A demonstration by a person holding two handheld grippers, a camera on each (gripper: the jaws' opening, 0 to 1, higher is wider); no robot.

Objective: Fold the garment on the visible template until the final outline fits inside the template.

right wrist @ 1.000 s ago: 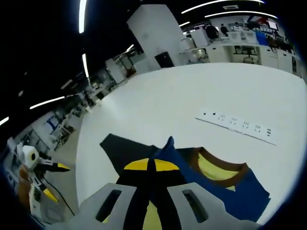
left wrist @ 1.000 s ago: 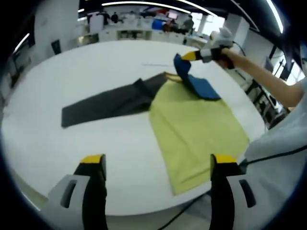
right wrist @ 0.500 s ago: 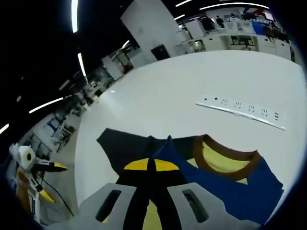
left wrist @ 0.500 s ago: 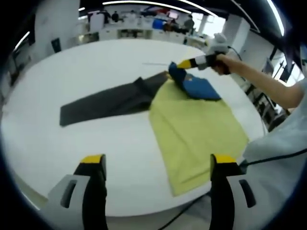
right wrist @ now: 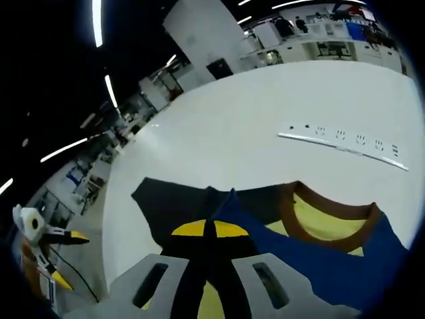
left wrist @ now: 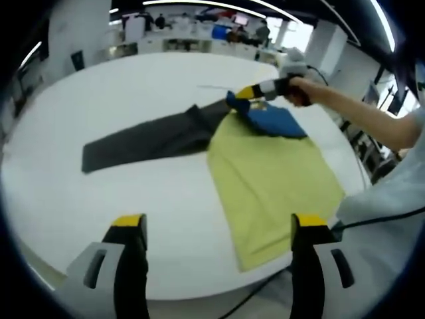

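A yellow-green shirt (left wrist: 272,176) with a brown collar (right wrist: 292,212) lies flat on the white round table (left wrist: 99,86). Its blue sleeve (left wrist: 275,121) is lifted at one corner, and my right gripper (left wrist: 247,93), held by a person's hand, is shut on that corner. In the right gripper view the shut fingertips (right wrist: 209,229) pinch the blue sleeve (right wrist: 319,259) just above the collar. A long dark grey cloth (left wrist: 146,136) lies flat to the left, its end tucked under the shirt. My left gripper (left wrist: 219,222) hangs open above the table's near edge, with nothing in it.
A white power strip (right wrist: 345,141) lies on the table beyond the collar. The person's sleeve (left wrist: 392,199) stands at the table's right edge. My left gripper (right wrist: 70,259) shows far off to the left in the right gripper view. Desks and shelves line the room behind.
My right gripper has carried the blue sleeve corner lower and leftward, toward the collar and the dark grey cloth. The left gripper has stayed put.
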